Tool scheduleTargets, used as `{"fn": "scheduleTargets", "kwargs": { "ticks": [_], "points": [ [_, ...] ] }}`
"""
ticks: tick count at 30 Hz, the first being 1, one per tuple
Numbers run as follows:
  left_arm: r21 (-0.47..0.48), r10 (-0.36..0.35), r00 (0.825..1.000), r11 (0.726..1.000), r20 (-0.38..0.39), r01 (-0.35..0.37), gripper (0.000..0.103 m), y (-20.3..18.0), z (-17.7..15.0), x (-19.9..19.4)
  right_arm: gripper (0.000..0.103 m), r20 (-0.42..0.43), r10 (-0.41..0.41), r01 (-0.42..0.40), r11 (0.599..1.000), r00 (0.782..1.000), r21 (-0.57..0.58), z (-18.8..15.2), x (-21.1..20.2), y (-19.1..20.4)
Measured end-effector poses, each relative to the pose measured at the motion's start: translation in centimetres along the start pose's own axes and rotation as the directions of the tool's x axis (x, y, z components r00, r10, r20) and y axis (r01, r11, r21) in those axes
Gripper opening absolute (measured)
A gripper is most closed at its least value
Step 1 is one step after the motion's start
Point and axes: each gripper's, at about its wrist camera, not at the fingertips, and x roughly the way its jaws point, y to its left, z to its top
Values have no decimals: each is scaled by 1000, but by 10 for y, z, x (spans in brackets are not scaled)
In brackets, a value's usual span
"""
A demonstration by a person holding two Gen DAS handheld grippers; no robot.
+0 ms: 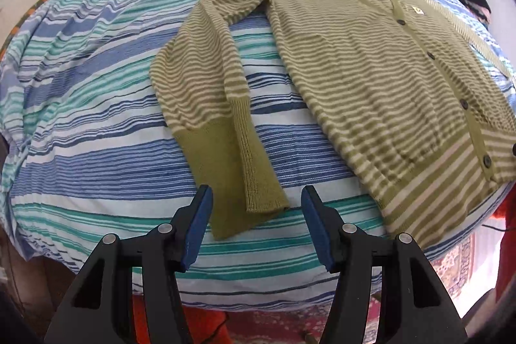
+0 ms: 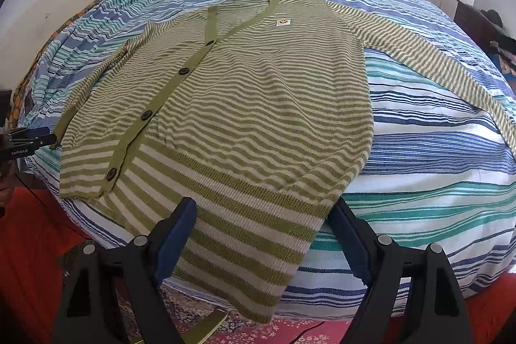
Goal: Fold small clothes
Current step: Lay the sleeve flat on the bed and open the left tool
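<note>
Cardigan (image 2: 258, 105) lies buttoned and spread flat on the striped bed (image 2: 435, 150), folding not begun; left gripper (image 1: 256, 228) gapes empty at a cuff (image 1: 238, 182); right gripper (image 2: 262, 242) wide, empty, over the hem.

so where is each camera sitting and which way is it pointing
Left wrist: on the left gripper, angled down over the bed's near edge at the cardigan's sleeve cuff; its open fingers show.
Right wrist: on the right gripper, angled down at the cardigan's hem; open fingers, and the left gripper at far left.
Shared: cardigan, bed.
</note>
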Motion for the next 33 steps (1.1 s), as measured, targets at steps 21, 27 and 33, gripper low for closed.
{"fn": "scheduleTargets", "kwargs": {
  "ticks": [21,27,33],
  "points": [
    [-585,325,944,756,-57,-296,4,325,81,-38,83,8,-60,60,998,998,-27,3,-5,12],
    [-563,362,912,720,-193,-405,6,357,86,5,83,-17,-84,84,996,996,-38,5,2,23],
    [-551,392,867,670,-306,-497,50,360,60,35,83,-23,-92,91,994,995,-61,5,4,31]
  ]
}}
